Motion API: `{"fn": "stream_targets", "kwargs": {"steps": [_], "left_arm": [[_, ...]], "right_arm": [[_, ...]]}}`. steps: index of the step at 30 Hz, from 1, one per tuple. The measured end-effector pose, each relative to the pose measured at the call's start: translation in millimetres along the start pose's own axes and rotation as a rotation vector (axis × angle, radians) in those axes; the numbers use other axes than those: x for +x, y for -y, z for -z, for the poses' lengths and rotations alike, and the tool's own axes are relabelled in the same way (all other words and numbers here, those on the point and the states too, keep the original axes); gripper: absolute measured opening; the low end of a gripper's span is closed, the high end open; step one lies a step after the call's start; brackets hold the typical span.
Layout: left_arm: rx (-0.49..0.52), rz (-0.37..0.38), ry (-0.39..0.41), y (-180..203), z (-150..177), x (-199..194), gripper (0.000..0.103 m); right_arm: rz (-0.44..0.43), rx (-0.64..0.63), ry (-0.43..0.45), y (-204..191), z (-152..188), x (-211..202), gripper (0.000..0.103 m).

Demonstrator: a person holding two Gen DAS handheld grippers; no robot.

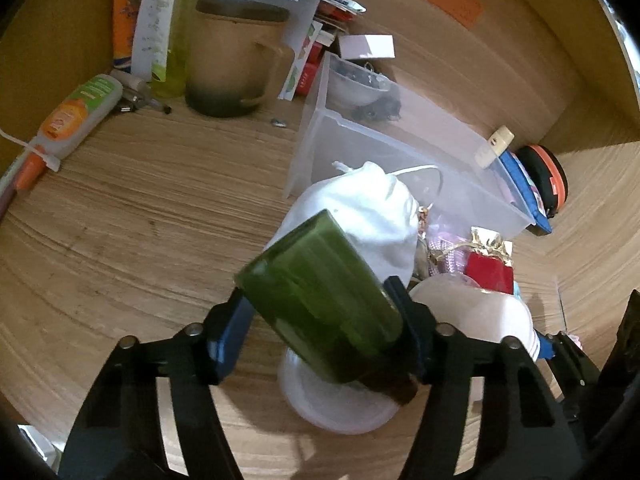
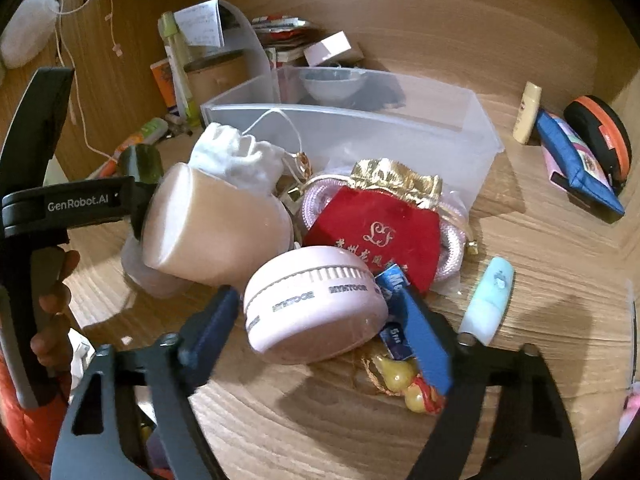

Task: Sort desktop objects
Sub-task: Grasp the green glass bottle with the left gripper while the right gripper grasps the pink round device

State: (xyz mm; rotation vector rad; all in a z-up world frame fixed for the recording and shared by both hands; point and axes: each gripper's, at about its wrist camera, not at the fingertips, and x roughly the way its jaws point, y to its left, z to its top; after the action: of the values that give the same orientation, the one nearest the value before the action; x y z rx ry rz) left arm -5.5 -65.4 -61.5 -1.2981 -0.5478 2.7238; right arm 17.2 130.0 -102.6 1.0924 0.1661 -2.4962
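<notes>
My left gripper (image 1: 320,320) is shut on a green bottle (image 1: 320,300) and holds it tilted above the wooden desk, near a white drawstring pouch (image 1: 368,208). In the right wrist view the same bottle (image 2: 216,220) looks beige, and the left gripper's finger (image 2: 80,204) shows beside it. My right gripper (image 2: 316,316) is open around a pink round device (image 2: 316,312) lying on the desk; its fingers do not clearly touch it. A red pouch with gold trim (image 2: 380,228) lies behind it. A clear plastic bin (image 2: 460,140) stands beyond the pile.
A mug (image 1: 236,60), tubes (image 1: 80,116) and papers stand at the back left. A light blue tube (image 2: 488,300), a yellow charm (image 2: 404,380), a blue pouch (image 2: 576,160), an orange-black case (image 2: 604,136) and a small cream bottle (image 2: 528,112) lie to the right.
</notes>
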Motion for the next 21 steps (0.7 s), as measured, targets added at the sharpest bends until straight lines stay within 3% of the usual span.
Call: {"fn": "stream_targets", "kwargs": {"steps": [3,21], "left_arm": [[0.009,-0.013,0.004,0.1,-2.5,0.9,0.045],[0.087,-0.056,0.114,19.1,-12.2,-33.4,0.045]], "right_arm": [[-0.019,-0.002,0.01,0.5,-0.7,-1.8,0.062],[-0.01,0.044,0.101,14.4,-15.4,-33.8,0.062]]}}
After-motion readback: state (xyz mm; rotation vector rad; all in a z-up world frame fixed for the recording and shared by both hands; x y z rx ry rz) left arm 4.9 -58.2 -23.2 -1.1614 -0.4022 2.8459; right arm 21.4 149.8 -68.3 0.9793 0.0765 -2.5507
